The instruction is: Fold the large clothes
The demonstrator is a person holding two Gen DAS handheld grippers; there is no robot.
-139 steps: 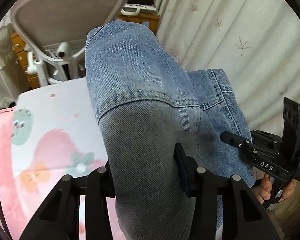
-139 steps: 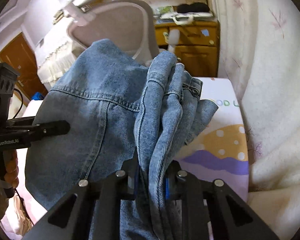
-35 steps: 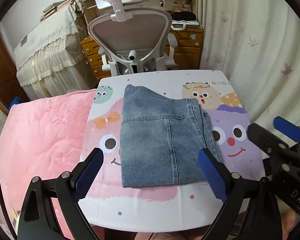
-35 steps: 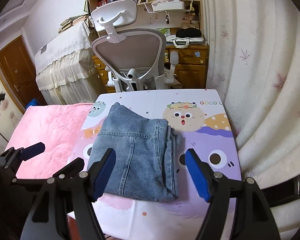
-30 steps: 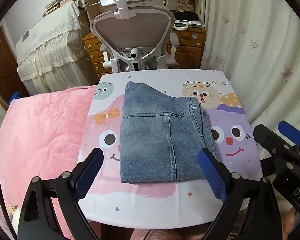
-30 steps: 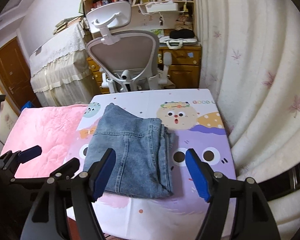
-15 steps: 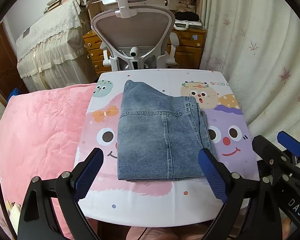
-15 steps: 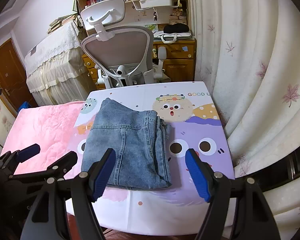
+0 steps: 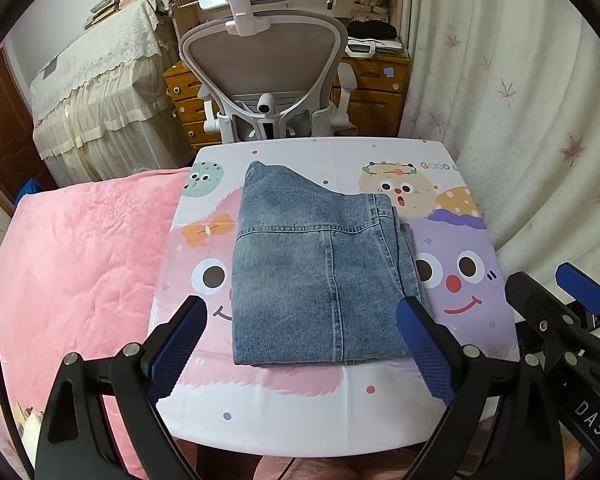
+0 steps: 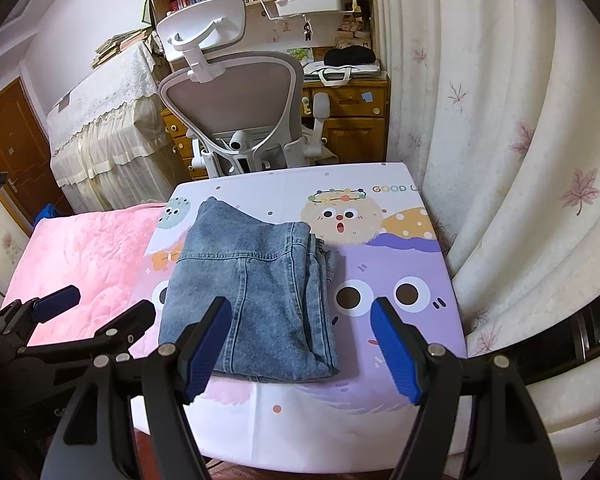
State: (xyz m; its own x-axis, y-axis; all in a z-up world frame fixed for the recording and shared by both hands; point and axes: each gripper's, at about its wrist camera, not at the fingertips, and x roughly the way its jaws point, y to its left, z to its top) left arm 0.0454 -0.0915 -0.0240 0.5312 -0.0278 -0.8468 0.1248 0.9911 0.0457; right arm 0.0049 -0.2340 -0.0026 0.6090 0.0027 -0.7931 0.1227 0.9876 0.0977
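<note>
A blue denim garment (image 9: 320,272) lies folded into a flat rectangle on the cartoon-printed table (image 9: 452,280); it also shows in the right wrist view (image 10: 256,292). My left gripper (image 9: 300,344) is open and empty, held back above the table's near edge. My right gripper (image 10: 300,344) is open and empty, also above the near edge. The right gripper shows at the right edge of the left wrist view (image 9: 560,300), and the left gripper shows at the left of the right wrist view (image 10: 84,312).
A pink quilted blanket (image 9: 72,272) lies left of the table. A white office chair (image 9: 264,64) stands behind the table's far edge. A patterned curtain (image 10: 520,160) hangs along the right. Wooden drawers (image 9: 372,92) and a cloth-covered cabinet (image 9: 96,96) stand behind.
Earlier both grippers were shut on the lifted denim. Now the denim lies folded on the table, both grippers are open, and over the last second they have drawn back from it.
</note>
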